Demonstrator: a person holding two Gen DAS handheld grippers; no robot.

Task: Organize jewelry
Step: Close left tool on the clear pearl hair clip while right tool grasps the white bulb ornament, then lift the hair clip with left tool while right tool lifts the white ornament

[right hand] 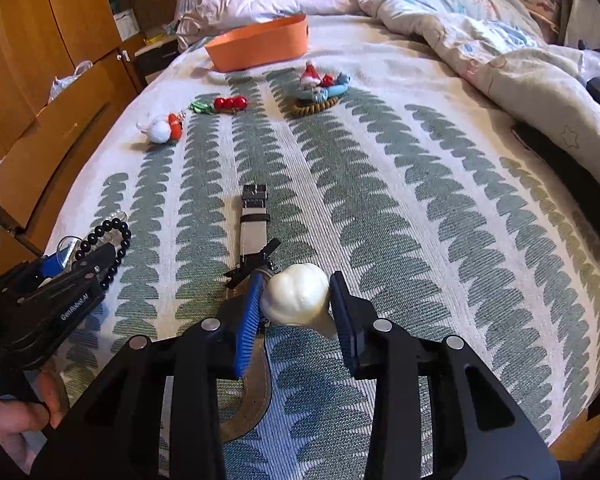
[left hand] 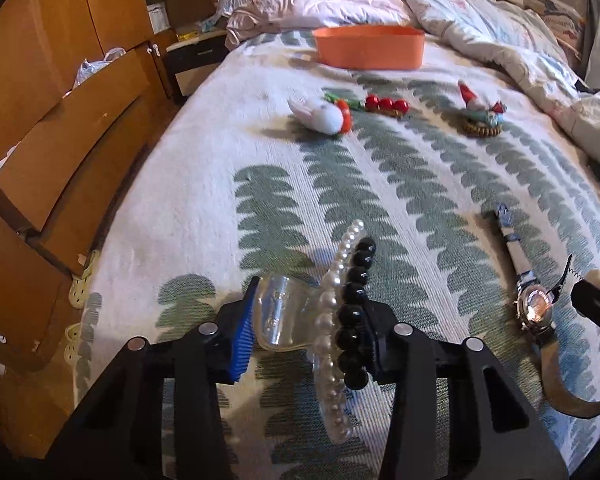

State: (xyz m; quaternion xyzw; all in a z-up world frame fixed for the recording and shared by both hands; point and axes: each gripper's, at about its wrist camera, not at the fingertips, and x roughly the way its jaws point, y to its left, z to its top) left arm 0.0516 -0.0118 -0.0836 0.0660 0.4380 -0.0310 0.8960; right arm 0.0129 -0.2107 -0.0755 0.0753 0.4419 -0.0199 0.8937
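Hair clips (left hand: 332,316) clamped in claws, watch (right hand: 254,228) between, orange bin (left hand: 369,47) beyond

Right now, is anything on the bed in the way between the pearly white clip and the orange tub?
Partly. The right claw grips the pearly white clip. Between it and the orange tub lie the wristwatch and, farther off, the red bead clip and Santa hair tie. Lifted over them, nothing blocks it.

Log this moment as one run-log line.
left claw: shut on clear hair clip | right claw: shut on cream hair clip | orange bin: far end of bed
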